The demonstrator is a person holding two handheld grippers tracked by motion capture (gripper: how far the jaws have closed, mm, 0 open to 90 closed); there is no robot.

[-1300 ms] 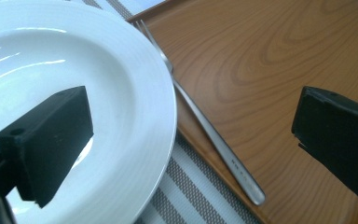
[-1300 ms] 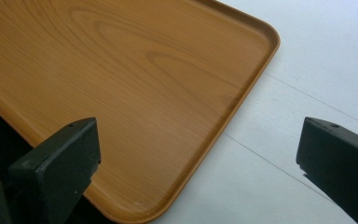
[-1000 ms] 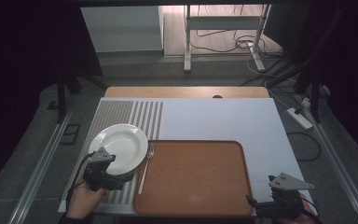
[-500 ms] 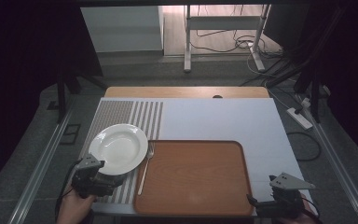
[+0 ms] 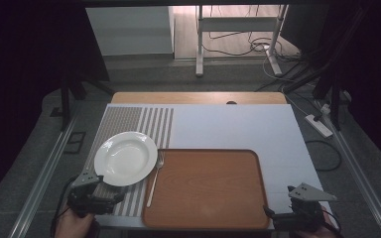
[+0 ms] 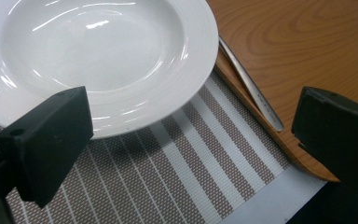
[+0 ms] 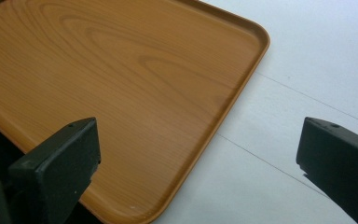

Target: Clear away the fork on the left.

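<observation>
Striped placemat (image 5: 129, 124) under unmarked white plate (image 5: 126, 157), left gripper (image 5: 110, 194) beside.

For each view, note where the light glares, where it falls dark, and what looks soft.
High view: dark surround, table evenly lit. Left gripper view: bright streaks of glare on the plate, near jaws soft. Right gripper view: the tray shows dull sheen, near jaws blurred.

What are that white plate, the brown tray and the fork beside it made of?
The plate looks like glazed ceramic: glossy white with sharp highlights. The tray shows wood grain with a smooth satin sheen, either real wood or a printed laminate. The fork looks like polished metal, silvery and reflective.
</observation>
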